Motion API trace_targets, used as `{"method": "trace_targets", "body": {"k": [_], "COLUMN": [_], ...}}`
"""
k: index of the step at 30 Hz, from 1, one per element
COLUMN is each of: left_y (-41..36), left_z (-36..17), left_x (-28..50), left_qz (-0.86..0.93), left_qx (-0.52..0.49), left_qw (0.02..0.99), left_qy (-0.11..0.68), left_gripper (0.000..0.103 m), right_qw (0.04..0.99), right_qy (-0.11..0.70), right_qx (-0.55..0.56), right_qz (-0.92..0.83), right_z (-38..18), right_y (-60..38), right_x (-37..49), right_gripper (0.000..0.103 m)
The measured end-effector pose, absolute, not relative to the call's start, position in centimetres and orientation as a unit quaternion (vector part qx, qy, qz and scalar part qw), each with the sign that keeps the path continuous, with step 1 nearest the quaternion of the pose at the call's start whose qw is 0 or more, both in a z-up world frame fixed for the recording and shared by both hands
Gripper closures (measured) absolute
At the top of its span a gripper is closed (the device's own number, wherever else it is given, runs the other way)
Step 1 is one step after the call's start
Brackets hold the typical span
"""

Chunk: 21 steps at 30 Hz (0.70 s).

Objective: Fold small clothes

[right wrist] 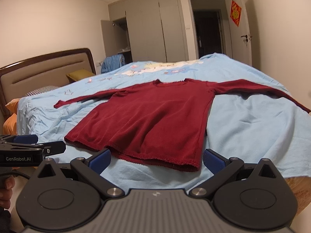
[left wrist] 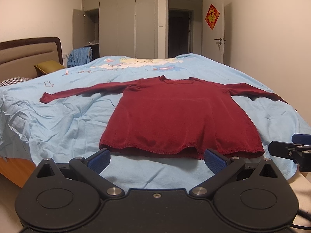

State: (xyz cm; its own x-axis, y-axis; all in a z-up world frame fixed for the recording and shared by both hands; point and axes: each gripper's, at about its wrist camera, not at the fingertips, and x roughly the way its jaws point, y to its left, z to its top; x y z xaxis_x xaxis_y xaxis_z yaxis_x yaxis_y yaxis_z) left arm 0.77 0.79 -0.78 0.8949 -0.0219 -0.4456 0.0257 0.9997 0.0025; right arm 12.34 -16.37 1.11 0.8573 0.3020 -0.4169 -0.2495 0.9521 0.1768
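Two black handheld grippers with blue finger pads hover just off the near edge of the bed, neither touching any cloth. In its own wrist view the left gripper [left wrist: 157, 160] has its fingers spread wide apart with nothing between them, and its side shows at the left edge of the right wrist view, with part of a hand [right wrist: 5, 192] below it. The right gripper [right wrist: 157, 160] is likewise spread wide and empty.

Just beyond the fingertips, a dark red long-sleeved knit sweater [left wrist: 178, 116] lies flat and face up on the light blue bedsheet [left wrist: 64, 128]. Its hem runs along the near edge of the bed and its neckline points to the far edge. Both sleeves are stretched out sideways: one ends short of the left edge, the other reaches the right edge and dips over it.

Farther on, the sheet carries a pale cartoon print [left wrist: 140, 63] near the far edge. A brown padded headboard [left wrist: 29, 52] stands at the left edge with an olive pillow [left wrist: 48, 67] against it. Behind the bed are grey wardrobe doors [left wrist: 126, 19], one ajar, a dark open doorway [left wrist: 179, 31], and a red diamond-shaped paper hanging [left wrist: 211, 17] on the white door.
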Motion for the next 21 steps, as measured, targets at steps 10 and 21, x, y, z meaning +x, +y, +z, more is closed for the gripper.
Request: {"method": "trace_targets", "body": {"k": [10, 21], "left_y": [1.4, 0.8], "left_z": [1.2, 3.5], "left_x": [5.6, 11.5], "left_qz": [-0.019, -0.025], "left_qx": [-0.022, -0.018], "left_qw": [0.971, 0.974], "left_qy": [0.239, 0.224], "left_gripper": [0.001, 0.001], "right_qw": [0.962, 0.966], "right_qy": [0.242, 0.242], "right_qx": [0.015, 0.009], "right_qz": [0.127, 0.084], "right_z": [3.6, 5.1], "right_y": [-15.6, -16.6], "right_x": [14.4, 18.0], "right_gripper": [0.0, 0.0]}}
